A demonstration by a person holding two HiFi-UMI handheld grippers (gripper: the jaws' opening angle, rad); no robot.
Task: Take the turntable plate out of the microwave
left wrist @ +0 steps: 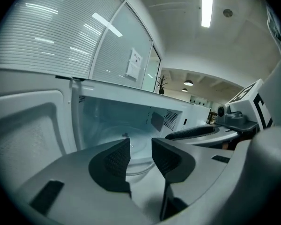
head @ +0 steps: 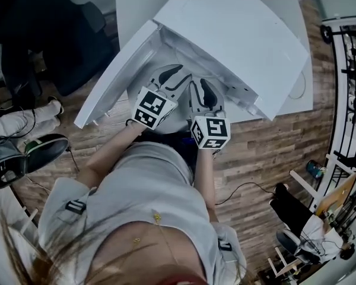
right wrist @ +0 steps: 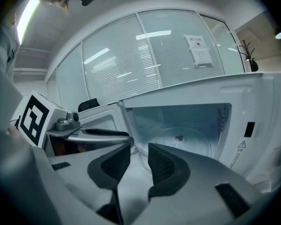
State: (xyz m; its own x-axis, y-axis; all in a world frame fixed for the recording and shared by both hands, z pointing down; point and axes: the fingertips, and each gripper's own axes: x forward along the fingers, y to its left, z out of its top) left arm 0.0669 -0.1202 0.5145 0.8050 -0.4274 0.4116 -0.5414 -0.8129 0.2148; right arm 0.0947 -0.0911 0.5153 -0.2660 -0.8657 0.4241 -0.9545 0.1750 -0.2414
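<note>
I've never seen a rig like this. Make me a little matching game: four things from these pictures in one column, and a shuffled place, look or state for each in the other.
Things:
A. microwave door
B. turntable plate
C. left gripper
D. floor

Descriptions:
1. wood-patterned planks
2. jaws apart, nothing gripped
3. swung open to the side
4. lying inside the microwave

Pairs: A-3, B-4, C-2, D-1
</note>
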